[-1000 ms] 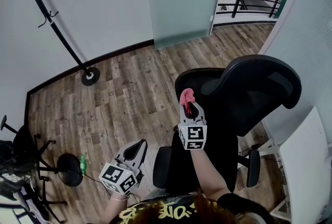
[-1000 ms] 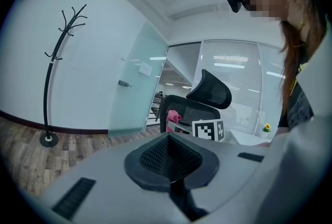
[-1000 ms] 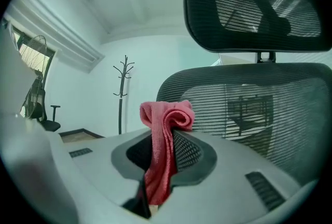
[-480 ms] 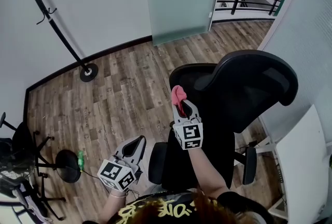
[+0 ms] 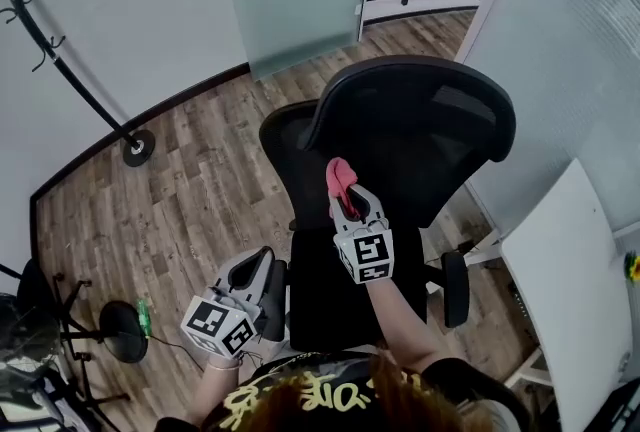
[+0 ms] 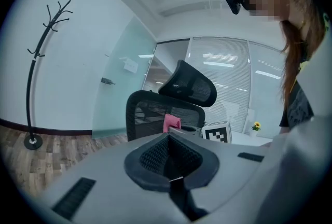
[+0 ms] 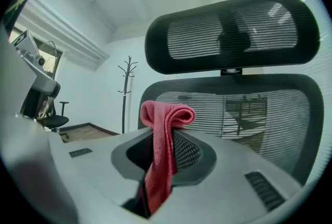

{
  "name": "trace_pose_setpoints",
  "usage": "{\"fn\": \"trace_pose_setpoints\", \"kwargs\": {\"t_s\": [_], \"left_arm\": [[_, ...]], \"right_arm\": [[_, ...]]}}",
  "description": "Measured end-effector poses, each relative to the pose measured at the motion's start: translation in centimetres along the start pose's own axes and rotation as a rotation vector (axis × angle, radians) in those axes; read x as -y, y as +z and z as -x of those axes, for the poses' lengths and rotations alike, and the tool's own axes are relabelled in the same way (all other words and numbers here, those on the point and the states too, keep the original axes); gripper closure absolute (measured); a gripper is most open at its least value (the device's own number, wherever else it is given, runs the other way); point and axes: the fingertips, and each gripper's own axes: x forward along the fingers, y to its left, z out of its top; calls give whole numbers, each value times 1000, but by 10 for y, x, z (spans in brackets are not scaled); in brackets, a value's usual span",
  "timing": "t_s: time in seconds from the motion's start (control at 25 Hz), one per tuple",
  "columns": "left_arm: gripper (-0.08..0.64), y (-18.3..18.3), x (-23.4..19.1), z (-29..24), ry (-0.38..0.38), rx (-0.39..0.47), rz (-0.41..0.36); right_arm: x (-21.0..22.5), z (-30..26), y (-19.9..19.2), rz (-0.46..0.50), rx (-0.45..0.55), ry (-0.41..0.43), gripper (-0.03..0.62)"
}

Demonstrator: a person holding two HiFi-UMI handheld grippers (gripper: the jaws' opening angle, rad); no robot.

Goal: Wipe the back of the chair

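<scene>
Your right gripper [image 5: 346, 200] has its jaws pinched on a folded pink cloth [image 5: 340, 178], and the fold pokes up past the tips. It is close to the mesh back of the chair [image 5: 420, 120], below the headrest [image 7: 233, 31]; whether the cloth touches the mesh can't be told. Your left gripper [image 5: 258, 268] hangs low by the seat's left edge, jaws pressed together and empty. The chair stands on the wood floor [image 5: 190, 190], near the white desk [image 5: 570, 300].
</scene>
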Motion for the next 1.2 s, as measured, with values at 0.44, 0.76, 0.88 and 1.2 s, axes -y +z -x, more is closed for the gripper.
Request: {"fn": "trace_pose_setpoints", "kwargs": {"t_s": [0.44,0.76,0.88,1.2], "left_arm": [[569,-11,97,-70,-120,-28,-37],[569,-33,134,-102,-125,-52,-44],[569,-36,143,-108,-118,-57,-42],[569,-40,147,-113,-46,-58,-50]], "right_arm": [[139,102,-38,-14,-56,-197,525],[214,145,-75,-61,-90,-294,525],[232,151,-83,-71,-100,-313,524],[261,144,-116,-77,-148,-305,524]]}}
